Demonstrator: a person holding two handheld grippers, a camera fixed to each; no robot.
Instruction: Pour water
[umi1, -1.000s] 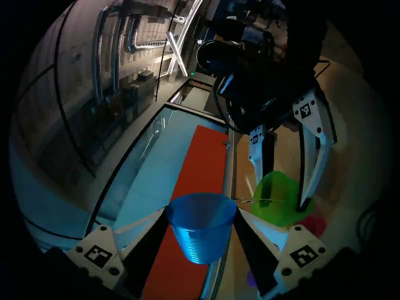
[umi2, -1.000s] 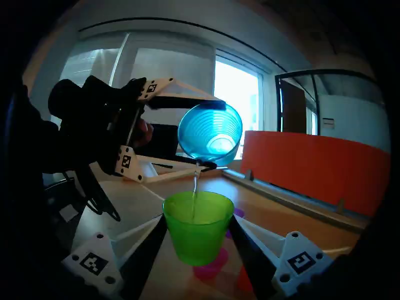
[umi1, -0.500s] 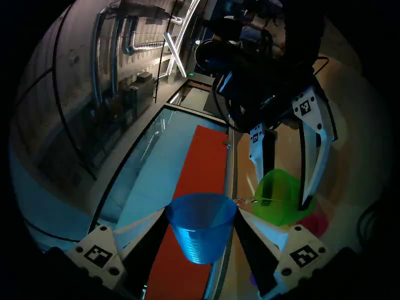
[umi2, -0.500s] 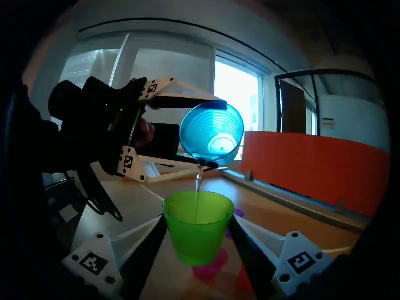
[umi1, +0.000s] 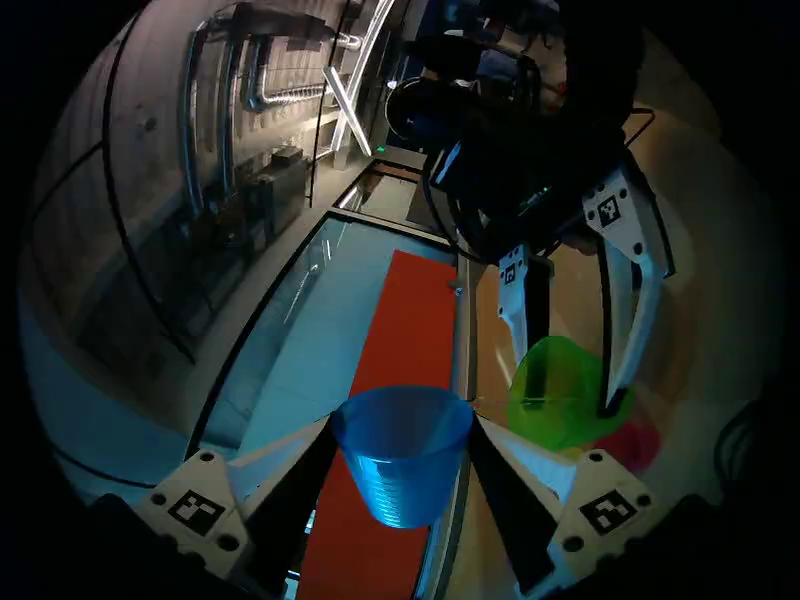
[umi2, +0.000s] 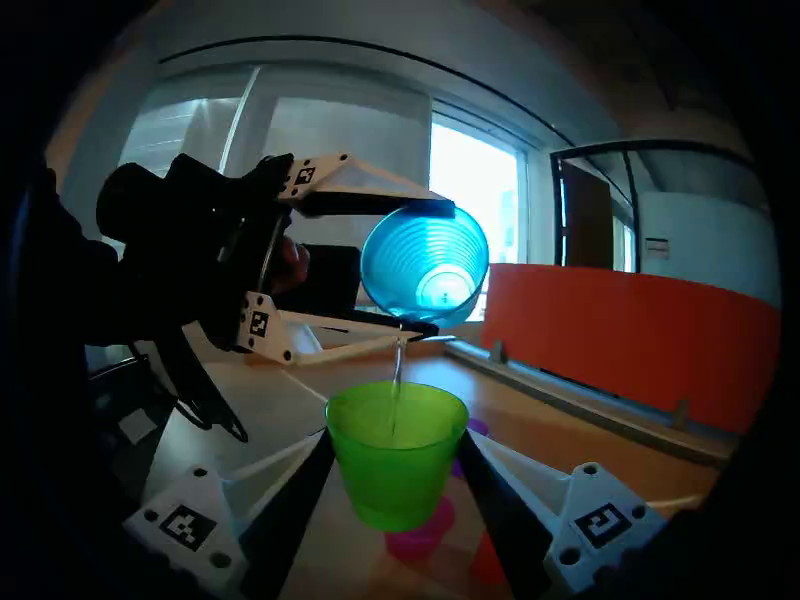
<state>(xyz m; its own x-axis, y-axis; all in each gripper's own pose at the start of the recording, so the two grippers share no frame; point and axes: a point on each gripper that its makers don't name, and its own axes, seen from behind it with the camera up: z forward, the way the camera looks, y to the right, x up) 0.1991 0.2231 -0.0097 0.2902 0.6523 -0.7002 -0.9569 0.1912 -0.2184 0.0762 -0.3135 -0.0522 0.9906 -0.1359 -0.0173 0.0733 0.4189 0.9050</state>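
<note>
Your left gripper (umi1: 402, 430) clamps the tilted blue cup (umi1: 402, 470); your right gripper (umi2: 397, 440) clamps the green cup (umi2: 397, 480) just beneath — the thin stream (umi2: 397, 372) lands inside; drift either hand sideways and water could splash onto the table (umi2: 560, 420).

The blue cup (umi1: 402, 470) in the left gripper (umi1: 402, 425) is translucent, ringed with fine ribs; the green cup (umi2: 397, 480) in the right gripper (umi2: 397, 438) is clear lime. Beyond it, an orange-red panel (umi2: 640, 335) edges the pale-wood tabletop (umi2: 560, 425).
</note>
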